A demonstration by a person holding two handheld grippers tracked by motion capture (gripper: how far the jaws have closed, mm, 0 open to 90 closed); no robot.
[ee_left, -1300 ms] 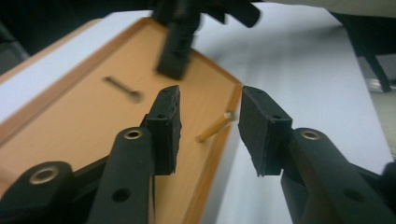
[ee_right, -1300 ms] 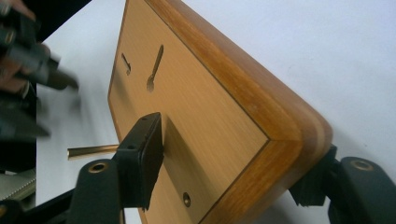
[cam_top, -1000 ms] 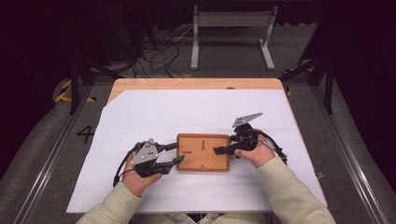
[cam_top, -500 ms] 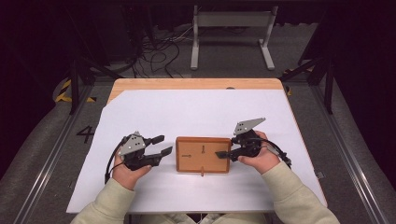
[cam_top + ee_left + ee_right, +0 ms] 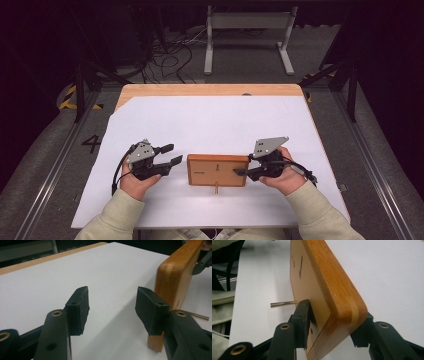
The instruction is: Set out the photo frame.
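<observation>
A: Nearest us, what's w/ the hands?

B: Left gripper (image 5: 165, 160) is held just off the left end of the wooden frame (image 5: 218, 170), jaws spread wide, nothing btwn them. In the left gripper view its far jaw sits right beside the frame's end edge; can't tell if it touches.

A: And the right gripper (image 5: 245, 171)?

B: Clamped on the frame's right end. Right gripper view shows one jaw on the back panel, the other on the front face, wood pinched btwn.

A: Frame lying flat?

B: No, it stands up on its long edge on the white sheet (image 5: 210, 120), back toward the person, w/ a thin metal peg (image 5: 283, 304) poking out of the back toward the near edge. Looks like the stand leg, prob.

A: Which way does it run?

B: Long axis left-right across the table, so it lies straight btwn the two grippers. The left one would need only a short move rightward to reach the free end, imo.

A: Any containers?

B: None. Beyond the sheet, just the bare wood strip of the table (image 5: 210, 90), then cables (image 5: 170, 62) on the floor and a metal stand (image 5: 247, 35) farther back.
</observation>
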